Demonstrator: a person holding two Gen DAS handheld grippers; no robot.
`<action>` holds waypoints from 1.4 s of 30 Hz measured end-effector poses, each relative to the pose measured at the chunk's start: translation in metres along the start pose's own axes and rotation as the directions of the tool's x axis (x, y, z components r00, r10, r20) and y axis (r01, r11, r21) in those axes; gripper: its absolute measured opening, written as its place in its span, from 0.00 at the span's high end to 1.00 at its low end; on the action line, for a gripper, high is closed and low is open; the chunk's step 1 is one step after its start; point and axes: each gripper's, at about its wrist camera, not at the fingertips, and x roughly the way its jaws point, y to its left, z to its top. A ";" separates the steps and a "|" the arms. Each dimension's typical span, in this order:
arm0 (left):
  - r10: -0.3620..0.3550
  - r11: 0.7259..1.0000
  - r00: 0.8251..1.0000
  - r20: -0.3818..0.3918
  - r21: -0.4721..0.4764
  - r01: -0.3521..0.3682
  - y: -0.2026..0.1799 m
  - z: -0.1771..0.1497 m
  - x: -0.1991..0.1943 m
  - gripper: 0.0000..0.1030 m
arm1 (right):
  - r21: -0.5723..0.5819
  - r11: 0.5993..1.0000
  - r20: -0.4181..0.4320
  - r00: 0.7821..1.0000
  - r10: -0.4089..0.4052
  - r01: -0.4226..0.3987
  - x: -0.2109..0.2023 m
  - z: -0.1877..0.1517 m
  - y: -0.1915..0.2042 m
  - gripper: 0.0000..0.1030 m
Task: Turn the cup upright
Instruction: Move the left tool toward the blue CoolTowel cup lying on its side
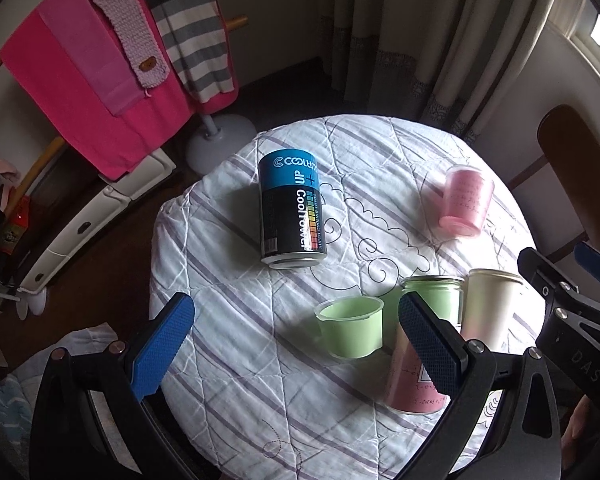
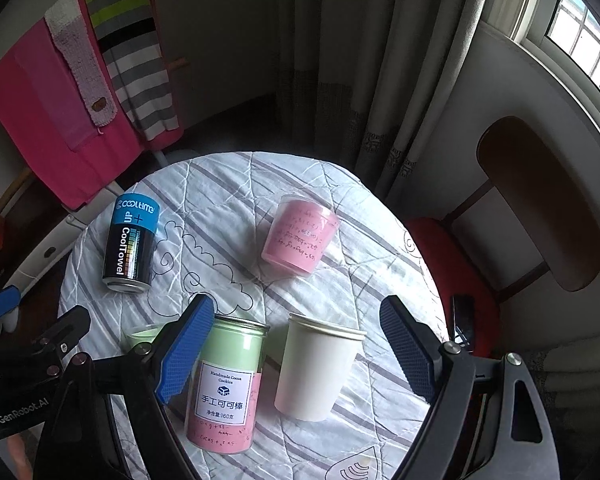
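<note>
A pink cup [image 2: 300, 236] stands at the far right of the round table, wide end up, and also shows in the left wrist view [image 1: 466, 206]. A white paper cup [image 2: 314, 368] stands upright near the front, also in the left wrist view [image 1: 488, 308]. A small green cup [image 1: 350, 332] stands upright, mouth up. My left gripper [image 1: 296, 348] is open and empty above the table's front left. My right gripper [image 2: 296, 354] is open and empty, with the white cup between its fingers' lines, apart from both.
A green and pink cookie canister [image 2: 226, 384] stands beside the white cup. A blue and black CoolTowel can [image 1: 292, 208] stands at the table's left. The quilted cloth [image 1: 260, 360] covers the table. A towel rack [image 1: 92, 80] is at the left, a wooden chair [image 2: 540, 208] at the right.
</note>
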 end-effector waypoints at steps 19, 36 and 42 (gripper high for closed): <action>-0.007 0.999 0.998 -0.068 0.038 0.009 0.009 0.033 0.030 0.00 | -0.012 1.000 -0.072 0.997 -0.019 0.019 0.022 0.026 0.018 0.16; -0.037 0.999 0.989 -0.143 0.014 0.040 0.020 0.055 0.075 0.00 | 0.018 0.998 -0.124 0.990 -0.065 0.068 0.048 0.044 0.016 0.16; -0.069 0.997 0.975 -0.210 -0.031 0.064 0.027 0.067 0.108 0.00 | 0.020 0.998 -0.137 0.989 -0.064 0.067 0.057 0.046 0.017 0.16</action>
